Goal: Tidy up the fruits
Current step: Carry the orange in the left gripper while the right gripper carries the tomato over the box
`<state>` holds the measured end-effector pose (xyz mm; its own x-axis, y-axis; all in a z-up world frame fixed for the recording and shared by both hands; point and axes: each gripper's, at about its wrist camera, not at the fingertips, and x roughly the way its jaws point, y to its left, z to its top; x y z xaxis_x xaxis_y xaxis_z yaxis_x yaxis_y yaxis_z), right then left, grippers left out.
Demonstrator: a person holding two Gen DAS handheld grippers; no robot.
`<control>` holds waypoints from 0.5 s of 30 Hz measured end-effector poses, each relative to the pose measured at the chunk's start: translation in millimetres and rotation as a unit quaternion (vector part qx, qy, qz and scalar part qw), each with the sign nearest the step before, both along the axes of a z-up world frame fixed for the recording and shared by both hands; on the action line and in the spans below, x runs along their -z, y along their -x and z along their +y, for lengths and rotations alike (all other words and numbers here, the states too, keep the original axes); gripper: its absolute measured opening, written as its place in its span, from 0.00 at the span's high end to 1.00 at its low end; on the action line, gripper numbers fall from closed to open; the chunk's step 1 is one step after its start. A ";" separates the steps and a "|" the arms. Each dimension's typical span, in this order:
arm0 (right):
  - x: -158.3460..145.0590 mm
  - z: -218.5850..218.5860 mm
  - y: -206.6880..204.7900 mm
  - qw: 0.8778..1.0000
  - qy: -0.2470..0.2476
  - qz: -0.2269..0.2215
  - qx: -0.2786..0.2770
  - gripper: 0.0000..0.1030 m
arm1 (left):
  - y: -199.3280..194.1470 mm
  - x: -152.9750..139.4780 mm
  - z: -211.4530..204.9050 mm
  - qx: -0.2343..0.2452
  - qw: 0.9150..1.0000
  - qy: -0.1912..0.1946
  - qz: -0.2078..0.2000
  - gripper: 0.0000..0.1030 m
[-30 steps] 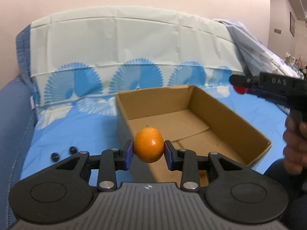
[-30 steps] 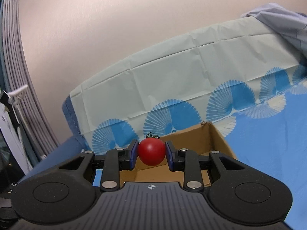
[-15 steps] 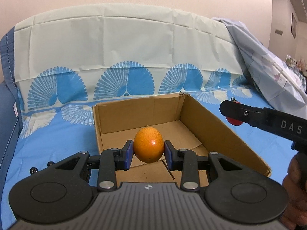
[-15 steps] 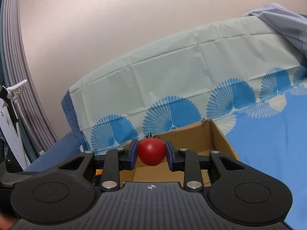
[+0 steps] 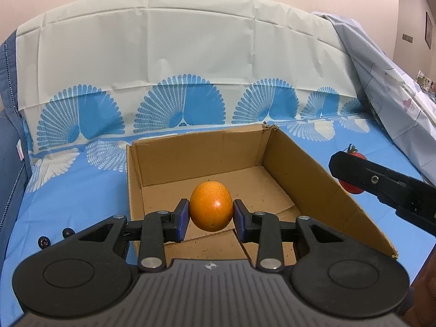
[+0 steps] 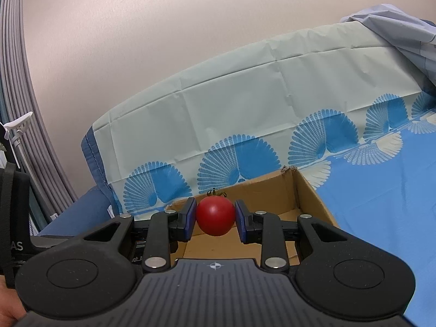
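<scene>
My left gripper [image 5: 210, 212] is shut on an orange [image 5: 210, 205], held above the near part of an open cardboard box [image 5: 299, 163] that stands on the blue sheet. My right gripper [image 6: 215, 216] is shut on a red tomato [image 6: 215, 215] with a green stem, held in front of the same box [image 6: 313, 199]. In the left wrist view the right gripper's finger [image 5: 368, 175] reaches in from the right, beyond the box's right wall, with the tomato [image 5: 351, 186] partly hidden behind it. The box floor shows only bare cardboard.
A pale cloth with blue fan prints [image 5: 177, 76] rises behind the box. Two small dark round things [image 5: 43, 242] lie on the sheet left of the box. A crumpled grey sheet [image 5: 381, 81] is heaped at the right. Grey curtains [image 6: 16, 81] hang at far left.
The left gripper with the orange has moved in over the box, which now sits centred and closer. The right gripper with the tomato has stayed nearly still.
</scene>
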<state>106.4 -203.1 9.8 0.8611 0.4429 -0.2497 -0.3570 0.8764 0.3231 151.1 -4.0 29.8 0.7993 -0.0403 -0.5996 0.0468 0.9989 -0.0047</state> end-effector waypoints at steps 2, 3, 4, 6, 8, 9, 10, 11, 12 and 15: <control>0.1 0.5 -0.1 1.000 0.000 0.001 0.001 0.69 | -2.2 0.6 -1.0 0.000 1.000 -0.002 0.001 0.63; 0.1 0.5 -0.4 1.000 0.000 0.001 0.001 0.69 | -3.5 0.6 -1.4 0.000 1.000 -0.003 0.002 0.63; 0.2 0.5 -0.6 1.000 0.001 0.002 0.001 0.69 | -4.7 0.4 -1.7 0.001 1.000 -0.003 0.003 0.63; -0.1 0.6 -0.8 1.000 0.002 0.001 0.001 0.69 | -7.4 -0.3 -2.2 0.003 1.000 -0.005 0.003 0.63; -0.1 1.2 -1.1 1.000 0.003 0.002 0.001 0.69 | -9.4 -0.7 -2.4 0.005 1.000 -0.006 0.002 0.63; 0.0 1.1 -1.1 1.000 0.003 0.001 0.001 0.69 | -10.6 -1.0 -2.6 0.005 1.000 -0.006 0.002 0.63; 0.1 1.0 -1.2 1.000 0.003 0.001 0.001 0.69 | -11.8 -1.2 -2.4 0.005 1.000 -0.006 0.002 0.63; 0.2 1.1 -1.3 1.000 0.003 0.002 0.001 0.69 | -13.0 -1.2 -3.2 0.005 1.000 -0.006 0.002 0.63; 0.3 1.1 -1.3 1.000 0.002 0.002 0.001 0.69 | -14.1 -1.0 -3.2 0.006 1.000 -0.006 0.002 0.63; 0.5 1.0 -1.7 1.000 0.002 0.003 0.000 0.69 | -16.2 -0.1 -3.3 0.004 1.000 -0.006 0.004 0.63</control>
<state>108.1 -202.0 9.3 0.8599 0.4412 -0.2567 -0.3545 0.8780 0.3216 167.3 -7.3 29.9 0.7946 -0.0397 -0.6059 0.0555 0.9984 0.0074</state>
